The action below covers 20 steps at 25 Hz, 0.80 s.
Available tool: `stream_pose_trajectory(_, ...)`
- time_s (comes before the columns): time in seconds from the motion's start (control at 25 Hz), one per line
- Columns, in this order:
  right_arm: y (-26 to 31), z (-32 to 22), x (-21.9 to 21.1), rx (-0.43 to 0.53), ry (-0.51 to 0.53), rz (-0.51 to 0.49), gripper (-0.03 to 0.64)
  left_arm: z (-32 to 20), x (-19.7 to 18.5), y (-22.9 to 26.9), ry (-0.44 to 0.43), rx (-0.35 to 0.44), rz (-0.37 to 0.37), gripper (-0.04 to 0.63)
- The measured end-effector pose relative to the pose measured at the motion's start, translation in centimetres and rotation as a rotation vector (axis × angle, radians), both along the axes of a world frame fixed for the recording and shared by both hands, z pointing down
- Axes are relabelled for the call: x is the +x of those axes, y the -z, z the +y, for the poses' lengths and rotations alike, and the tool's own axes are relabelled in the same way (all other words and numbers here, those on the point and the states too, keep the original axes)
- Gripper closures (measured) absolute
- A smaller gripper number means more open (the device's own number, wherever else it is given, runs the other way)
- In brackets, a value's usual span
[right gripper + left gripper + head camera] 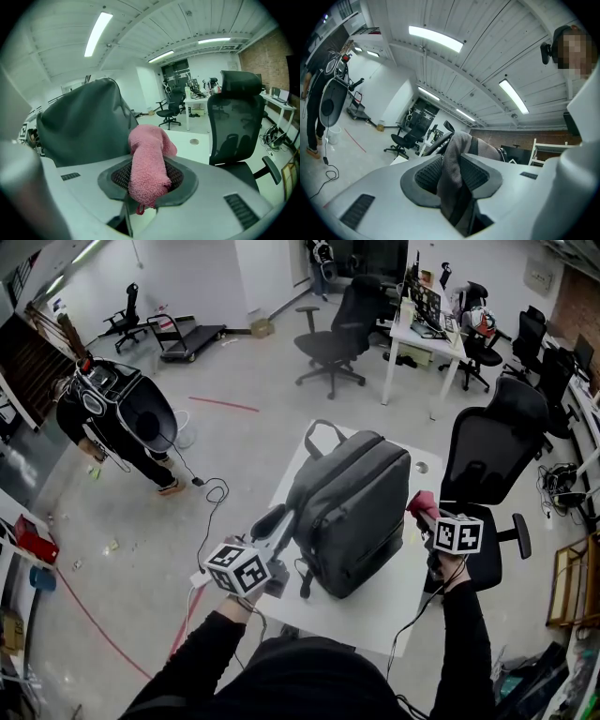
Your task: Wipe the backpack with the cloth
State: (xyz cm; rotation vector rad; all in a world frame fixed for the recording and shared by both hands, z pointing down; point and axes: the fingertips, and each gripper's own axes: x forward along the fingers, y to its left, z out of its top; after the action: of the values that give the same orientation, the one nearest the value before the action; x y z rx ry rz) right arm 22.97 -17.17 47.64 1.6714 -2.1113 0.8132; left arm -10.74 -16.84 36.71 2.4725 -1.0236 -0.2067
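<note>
The left gripper (pixel 452 177) has its jaws closed partway, pinching a grey shoulder strap (pixel 451 187) that stands up between the ribbed pads. The hold looks meant to brace the bag so it does not slide or tip under a wipe. In the right gripper (pixel 147 178) the jaws are clamped on a pink cloth (pixel 148 161), whose bunched, rolled end pokes out past the tips as a soft pad (a loose red thread hangs at the lower end). That leaves plenty of fabric ahead of the hard jaws to meet the bag first. Outward from there, the grey backpack (pixel 356 512) stands upright in the middle of a white table (pixel 375 610), top handle toward 12 o'clock. In the head view the left gripper sits at about 8 o'clock from it on the strap side. The right gripper sits at about 3 o'clock, with the cloth just beside the bag's right edge; I cannot tell whether it touches. In my judgement the wipe is about to start on that right side. A black office chair (pixel 487 456) stands at 2 o'clock beyond the table, and a person in dark clothes bends over the floor well off at 10 o'clock.
</note>
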Motion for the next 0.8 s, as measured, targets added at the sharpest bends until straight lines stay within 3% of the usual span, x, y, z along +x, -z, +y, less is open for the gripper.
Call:
stream_pose_trajectory(0.12, -0.3, -0.1, -0.1, -0.012, 0.003, 0.030, 0.508, 0.3, 0.1, 0.2, -0.005, -0.005, 0.009, 0.462)
stream_pose_trajectory(0.28, -0.9, 0.2, -3.9, -0.017, 0.122, 0.027, 0.508, 0.4, 0.1, 0.4, -0.014, 0.000, 0.007, 0.462)
stream_pose_trajectory(0.48, -1.9, 1.6, -7.5, -0.036, 0.191, -0.023, 0.508, 0.1, -0.2, 0.5, -0.006, -0.002, 0.007, 0.462)
stream_pose_trajectory(0.8, -4.6, 6.5, -14.3, -0.074, 0.328, -0.061, 0.508, -0.5, -0.4, -0.5, -0.016, -0.046, 0.091, 0.462)
